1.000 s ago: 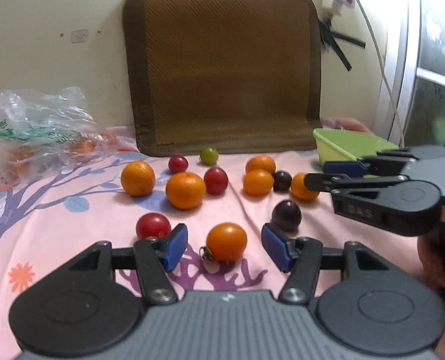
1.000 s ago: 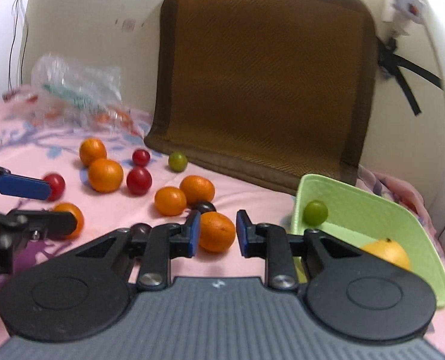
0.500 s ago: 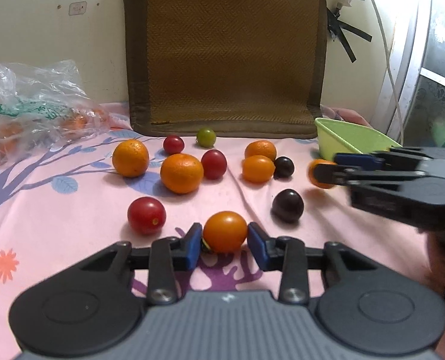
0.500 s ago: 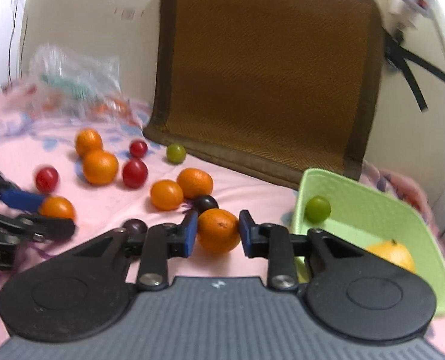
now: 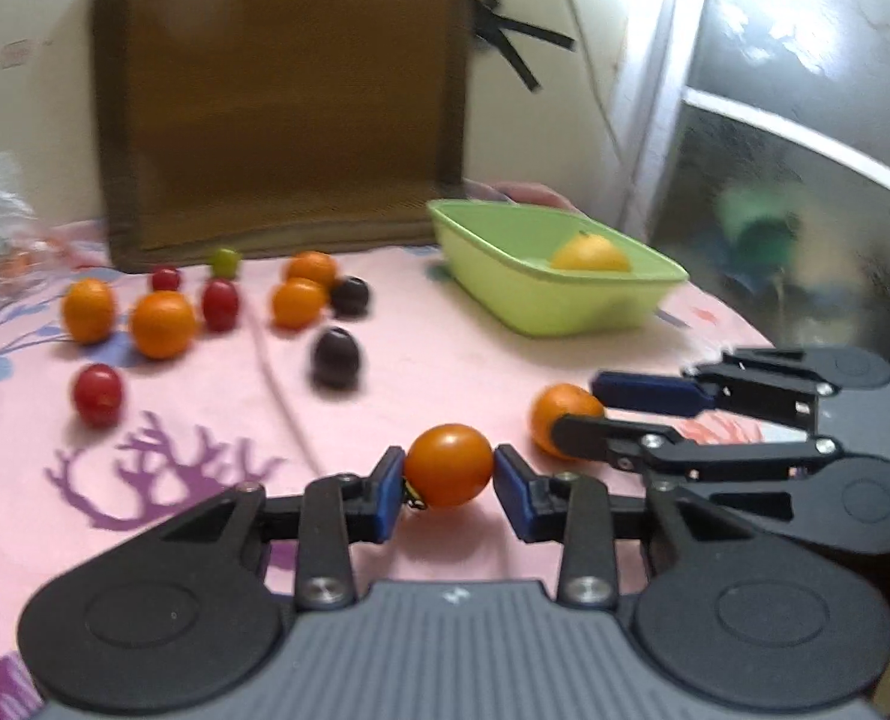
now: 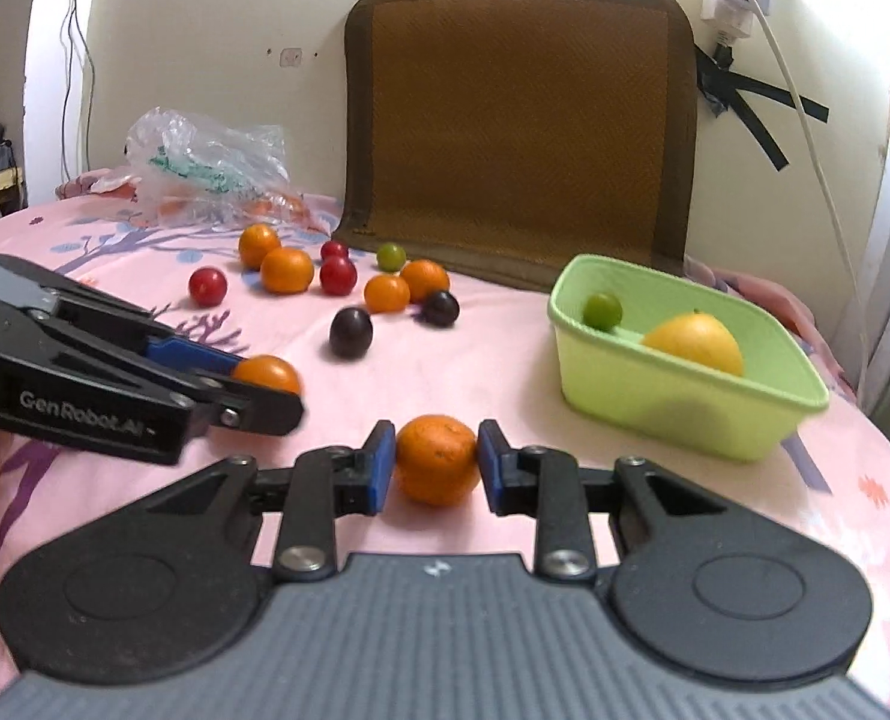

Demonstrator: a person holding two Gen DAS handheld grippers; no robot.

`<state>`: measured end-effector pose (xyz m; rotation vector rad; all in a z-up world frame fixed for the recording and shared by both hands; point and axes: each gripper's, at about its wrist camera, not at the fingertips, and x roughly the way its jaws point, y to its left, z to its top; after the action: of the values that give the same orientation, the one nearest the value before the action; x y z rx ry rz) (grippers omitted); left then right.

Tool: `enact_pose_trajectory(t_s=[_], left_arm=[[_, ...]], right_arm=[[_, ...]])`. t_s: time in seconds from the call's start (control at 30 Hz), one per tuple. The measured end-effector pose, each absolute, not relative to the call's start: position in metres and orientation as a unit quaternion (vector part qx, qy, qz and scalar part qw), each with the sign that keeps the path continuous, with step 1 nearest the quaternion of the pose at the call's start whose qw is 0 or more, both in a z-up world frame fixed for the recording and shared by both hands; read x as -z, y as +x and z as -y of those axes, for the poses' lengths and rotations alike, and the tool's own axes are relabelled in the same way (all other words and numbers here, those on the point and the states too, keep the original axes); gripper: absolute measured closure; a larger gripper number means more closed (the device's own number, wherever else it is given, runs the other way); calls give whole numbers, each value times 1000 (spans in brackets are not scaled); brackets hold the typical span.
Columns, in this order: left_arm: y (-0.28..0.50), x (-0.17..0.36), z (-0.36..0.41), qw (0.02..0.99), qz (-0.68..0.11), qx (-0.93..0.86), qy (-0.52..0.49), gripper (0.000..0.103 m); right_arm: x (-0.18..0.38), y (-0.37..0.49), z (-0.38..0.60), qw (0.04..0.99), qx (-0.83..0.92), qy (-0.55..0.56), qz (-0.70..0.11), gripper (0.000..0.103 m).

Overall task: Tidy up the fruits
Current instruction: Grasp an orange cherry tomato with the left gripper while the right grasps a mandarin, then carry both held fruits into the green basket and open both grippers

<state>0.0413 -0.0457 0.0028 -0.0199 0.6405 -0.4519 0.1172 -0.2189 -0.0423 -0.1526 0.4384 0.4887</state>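
A tub point(image 6: 685, 396) is sitting at the right of the table point(image 6: 505, 360), with 2 fruits lying in it. Loose fruits point(image 6: 348, 288) are lying to its left, before a mat point(image 6: 523, 120) leaning on the wall.

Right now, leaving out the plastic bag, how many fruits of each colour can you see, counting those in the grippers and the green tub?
Orange fruits: 6
Red fruits: 3
Green fruits: 2
Dark purple fruits: 2
Yellow fruits: 1
Total: 14
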Motion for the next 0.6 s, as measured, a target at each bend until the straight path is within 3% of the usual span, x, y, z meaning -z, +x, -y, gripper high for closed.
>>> enact_pose_trajectory(t_s=[0.27,0.47,0.6], left_arm=[[39,0,51,932,-310,188,2,63],[38,1,55,932,-307,192,15,71],[47,-11,60,932,-300,205,9,71]], right_arm=[[49,121,227,939,-252,-44,-230,61],[52,128,227,926,-275,-8,-260,66],[43,123,233,938,-261,-2,-228,67]])
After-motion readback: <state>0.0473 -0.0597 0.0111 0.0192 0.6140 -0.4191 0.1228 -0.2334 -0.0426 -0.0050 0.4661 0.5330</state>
